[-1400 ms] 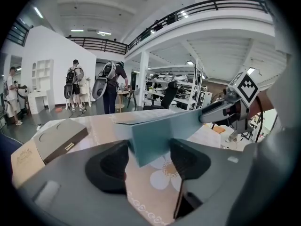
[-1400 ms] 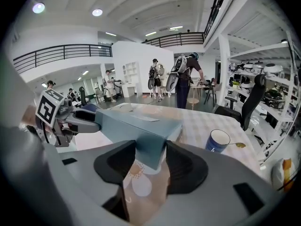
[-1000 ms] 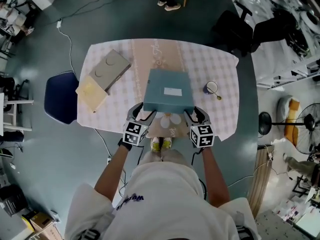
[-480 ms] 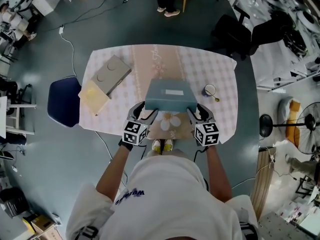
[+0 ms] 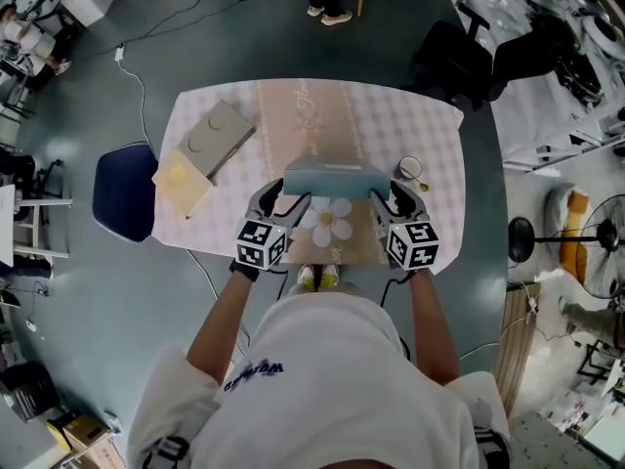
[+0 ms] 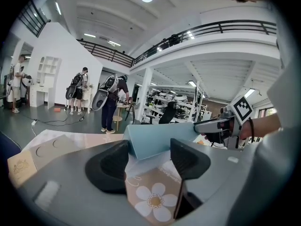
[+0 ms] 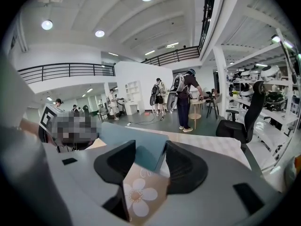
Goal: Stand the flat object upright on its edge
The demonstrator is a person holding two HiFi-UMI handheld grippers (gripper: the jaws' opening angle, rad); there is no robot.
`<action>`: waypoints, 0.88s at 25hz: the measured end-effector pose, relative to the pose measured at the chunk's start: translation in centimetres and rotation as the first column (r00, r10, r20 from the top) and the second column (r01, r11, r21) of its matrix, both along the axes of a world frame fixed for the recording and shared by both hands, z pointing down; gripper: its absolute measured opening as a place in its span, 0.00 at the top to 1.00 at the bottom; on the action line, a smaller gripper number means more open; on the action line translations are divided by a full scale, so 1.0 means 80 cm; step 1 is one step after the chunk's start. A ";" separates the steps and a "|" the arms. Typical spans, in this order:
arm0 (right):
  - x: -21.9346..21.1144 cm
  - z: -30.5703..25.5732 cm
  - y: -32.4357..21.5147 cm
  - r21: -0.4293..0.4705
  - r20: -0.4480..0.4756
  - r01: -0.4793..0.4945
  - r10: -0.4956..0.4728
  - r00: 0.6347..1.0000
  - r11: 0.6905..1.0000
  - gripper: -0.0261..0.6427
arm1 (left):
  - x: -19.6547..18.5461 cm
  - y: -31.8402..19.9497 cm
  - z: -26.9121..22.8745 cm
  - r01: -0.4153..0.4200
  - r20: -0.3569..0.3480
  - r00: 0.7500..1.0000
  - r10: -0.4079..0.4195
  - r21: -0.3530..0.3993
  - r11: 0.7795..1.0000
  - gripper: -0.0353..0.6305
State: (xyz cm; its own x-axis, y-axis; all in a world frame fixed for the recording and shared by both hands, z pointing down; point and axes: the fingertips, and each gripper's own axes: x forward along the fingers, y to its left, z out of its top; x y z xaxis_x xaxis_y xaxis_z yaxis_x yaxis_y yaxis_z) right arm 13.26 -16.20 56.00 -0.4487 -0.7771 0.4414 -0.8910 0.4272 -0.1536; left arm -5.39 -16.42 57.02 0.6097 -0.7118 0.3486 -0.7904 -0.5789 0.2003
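Note:
A flat teal box (image 5: pixel 335 180) stands nearly upright near the middle of the checked table (image 5: pixel 420 125), so from above I see mostly its top edge. My left gripper (image 5: pixel 290 203) is shut on its left end and my right gripper (image 5: pixel 383 201) on its right end. In the left gripper view the box's corner (image 6: pixel 155 138) sits between the dark pads of the left gripper (image 6: pixel 148 161). In the right gripper view the box's other corner (image 7: pixel 141 147) is clamped by the right gripper (image 7: pixel 150 161). Below the box lies a beige runner with a white flower (image 5: pixel 332 221).
A grey flat box (image 5: pixel 215 135) and a pale wooden board (image 5: pixel 179 184) lie at the table's left. A small cup (image 5: pixel 410 171) with a spoon stands right of the teal box. A blue chair (image 5: pixel 124 191) is beside the table's left edge. People stand beyond the table's far side.
The teal box has tipped from lying flat to nearly upright. Both grippers rose with it, uncovering the flower on the runner.

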 end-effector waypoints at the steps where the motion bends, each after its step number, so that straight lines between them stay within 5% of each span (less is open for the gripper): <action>1: 0.001 -0.003 -0.003 0.004 0.000 -0.001 0.001 1.000 1.000 0.65 | 0.001 -0.003 -0.003 0.001 0.000 1.000 -0.001 0.002 1.000 0.53; 16: -0.002 -0.024 -0.050 0.098 -0.112 0.008 0.003 0.994 0.995 0.65 | 0.000 -0.042 -0.018 0.005 0.049 0.999 -0.009 0.083 0.996 0.53; 22: -0.005 -0.029 -0.067 0.103 -0.072 -0.025 0.033 0.997 0.994 0.62 | 0.002 -0.056 -0.024 0.007 0.070 0.997 -0.015 0.103 0.995 0.52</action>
State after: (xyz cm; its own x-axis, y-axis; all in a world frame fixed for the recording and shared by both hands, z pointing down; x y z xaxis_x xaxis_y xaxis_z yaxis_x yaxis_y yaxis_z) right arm 12.89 -21.60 53.70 -0.3945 -0.8317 0.3906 -0.9105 0.4111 -0.0442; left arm -5.23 -20.88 55.08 0.5780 -0.7527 0.3153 -0.8069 -0.5848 0.0833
